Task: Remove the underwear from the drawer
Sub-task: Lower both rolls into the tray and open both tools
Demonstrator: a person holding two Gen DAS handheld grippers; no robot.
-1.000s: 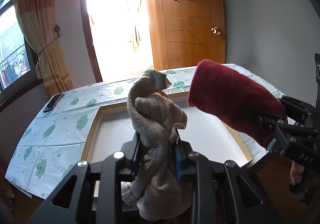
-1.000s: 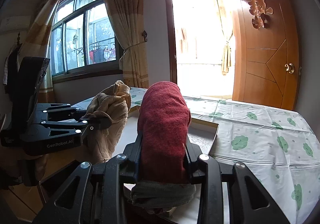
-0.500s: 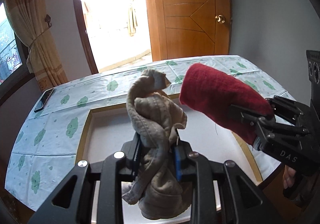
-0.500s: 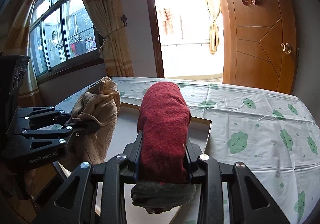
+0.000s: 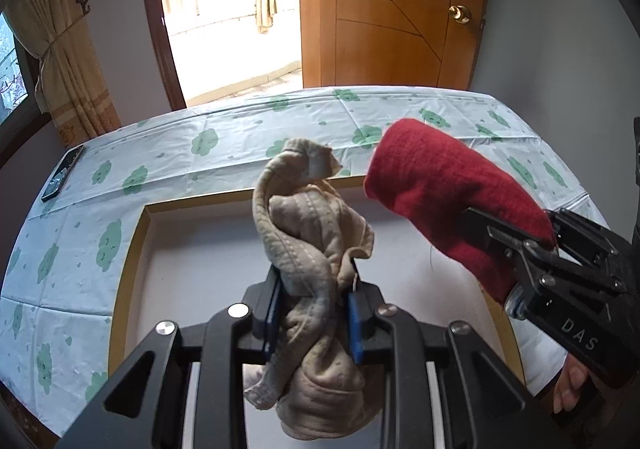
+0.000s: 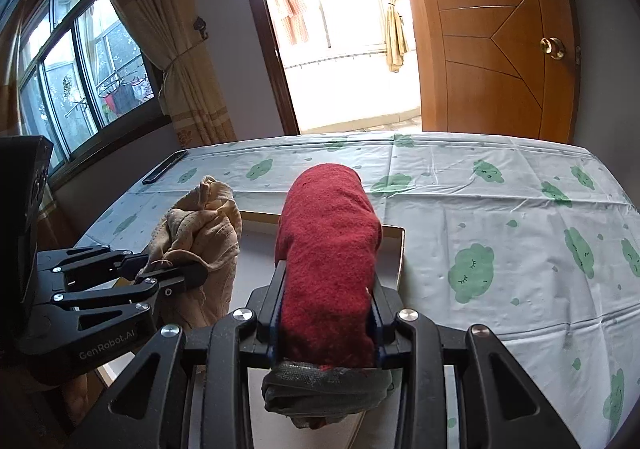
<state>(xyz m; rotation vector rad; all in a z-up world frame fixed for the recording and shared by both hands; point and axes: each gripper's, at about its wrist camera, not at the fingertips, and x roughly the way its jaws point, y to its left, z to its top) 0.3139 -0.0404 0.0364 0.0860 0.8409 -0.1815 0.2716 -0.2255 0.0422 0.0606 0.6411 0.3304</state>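
My left gripper (image 5: pixel 314 289) is shut on a twisted beige underwear (image 5: pixel 308 233) that sticks up between its blue pads. To its right, my right gripper (image 5: pixel 504 249) is shut on a rolled red underwear (image 5: pixel 448 201). In the right wrist view the red underwear (image 6: pixel 328 233) stands up out of the right gripper (image 6: pixel 328 289), with a grey band hanging below the jaws. The left gripper (image 6: pixel 172 267) holds the beige underwear (image 6: pixel 200 225) at the left. Both bundles hang above a shallow white box (image 5: pixel 136 249) with a yellow-brown rim.
The box (image 6: pixel 400 249) lies on a table under a pale cloth with green clouds (image 5: pixel 200 153). A dark phone (image 5: pixel 62 173) lies at the table's far left edge. A wooden door (image 5: pixel 392 9) and a bright doorway stand behind. A hand (image 5: pixel 568 389) holds the right gripper.
Both grippers have moved forward over the box and tipped downward, so more of the table shows. Each keeps its bundle, and the two stay side by side.
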